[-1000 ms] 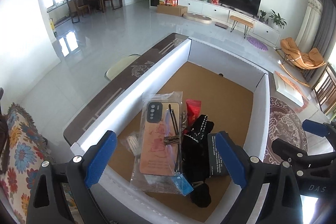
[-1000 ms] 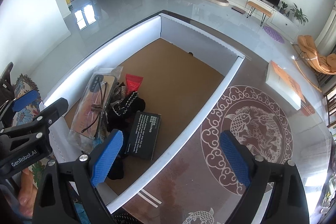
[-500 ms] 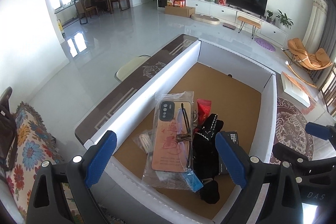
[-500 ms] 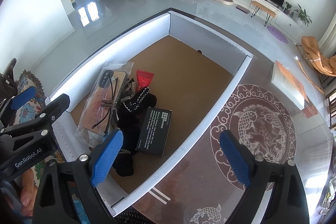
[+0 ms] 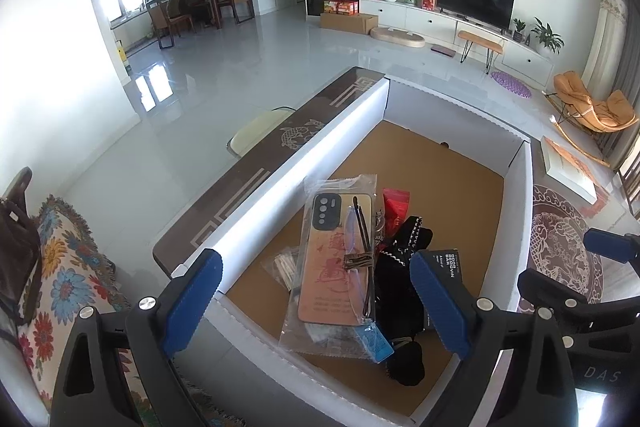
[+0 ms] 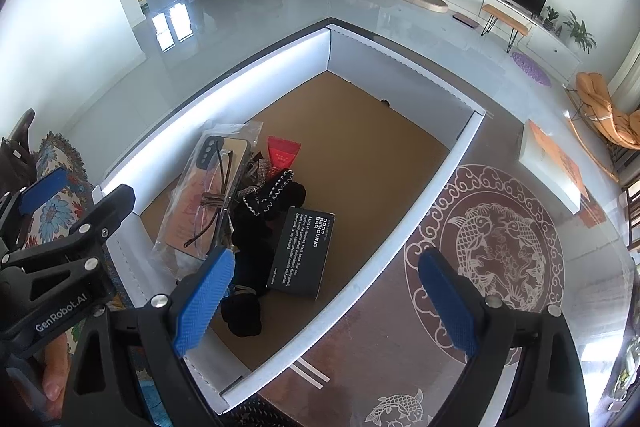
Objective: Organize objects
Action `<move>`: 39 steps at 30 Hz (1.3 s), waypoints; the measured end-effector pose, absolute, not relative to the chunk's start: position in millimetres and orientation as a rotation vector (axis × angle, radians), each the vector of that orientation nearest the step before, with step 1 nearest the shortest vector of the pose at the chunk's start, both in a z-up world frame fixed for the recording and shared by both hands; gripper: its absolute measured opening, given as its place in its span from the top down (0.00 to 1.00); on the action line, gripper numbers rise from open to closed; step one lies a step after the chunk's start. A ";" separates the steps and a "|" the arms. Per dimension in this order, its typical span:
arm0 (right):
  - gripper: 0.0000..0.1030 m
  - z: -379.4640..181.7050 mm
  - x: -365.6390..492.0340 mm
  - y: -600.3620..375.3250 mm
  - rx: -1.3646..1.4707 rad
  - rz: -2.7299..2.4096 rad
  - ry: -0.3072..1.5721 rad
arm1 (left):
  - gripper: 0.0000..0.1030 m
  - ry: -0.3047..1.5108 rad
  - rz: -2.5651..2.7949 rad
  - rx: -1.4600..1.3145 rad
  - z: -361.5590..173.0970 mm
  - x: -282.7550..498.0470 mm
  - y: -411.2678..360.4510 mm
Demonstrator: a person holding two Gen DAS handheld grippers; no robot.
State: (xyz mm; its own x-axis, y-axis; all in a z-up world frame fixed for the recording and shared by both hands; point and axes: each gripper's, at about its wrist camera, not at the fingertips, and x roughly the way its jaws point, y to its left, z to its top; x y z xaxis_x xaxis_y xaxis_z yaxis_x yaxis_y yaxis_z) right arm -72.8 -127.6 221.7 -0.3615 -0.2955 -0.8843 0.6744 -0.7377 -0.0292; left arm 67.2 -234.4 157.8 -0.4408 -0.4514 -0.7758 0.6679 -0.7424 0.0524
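A white-walled box (image 5: 304,163) with a brown cardboard floor holds a small pile. In it a phone case (image 5: 336,267) in a clear bag lies with folded glasses (image 5: 360,239) on top. Beside it are a red packet (image 5: 396,205), a black fabric piece (image 5: 400,279) with white trim and a black printed carton (image 6: 302,251). My left gripper (image 5: 316,303) hovers open above the box's near end, nothing between its pads. My right gripper (image 6: 326,303) is open too, over the box's near right wall (image 6: 420,219), holding nothing.
The box stands on a dark glass table (image 6: 500,239) with a fish pattern; a flat white box (image 6: 552,167) lies at its far right. A floral cushion (image 5: 64,267) is at the left, a cream stool (image 5: 256,135) beyond the table. A hand (image 6: 54,367) holds the left gripper.
The left wrist view has tilted up a little, so the pile sits slightly to the right and more of the room shows. Both grippers stay open and the objects have not moved.
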 end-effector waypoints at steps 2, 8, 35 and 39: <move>0.09 221.2 -72.3 -129.0 1.264 -2.121 0.533 | 0.07 0.346 -2.185 1.074 157.5 67.9 -234.8; 0.09 220.7 -72.1 -130.7 1.267 -2.122 0.531 | 0.07 0.355 -2.180 1.078 156.4 69.3 -237.3; 0.09 213.0 -83.1 -140.7 1.293 -2.098 0.538 | 0.07 0.376 -2.170 1.112 147.1 62.5 -245.4; 0.09 215.4 -82.6 -143.2 1.285 -2.099 0.539 | 0.07 0.374 -2.172 1.105 148.1 62.9 -246.1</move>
State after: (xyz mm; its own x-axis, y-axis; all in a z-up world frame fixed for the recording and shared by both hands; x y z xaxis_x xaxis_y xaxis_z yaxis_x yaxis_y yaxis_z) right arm -82.6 -143.2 215.4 -0.3408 -0.2879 -0.8950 0.6835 -0.7295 -0.0256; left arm 62.9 -246.1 148.1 -0.4222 -0.4304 -0.7978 0.6725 -0.7388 0.0427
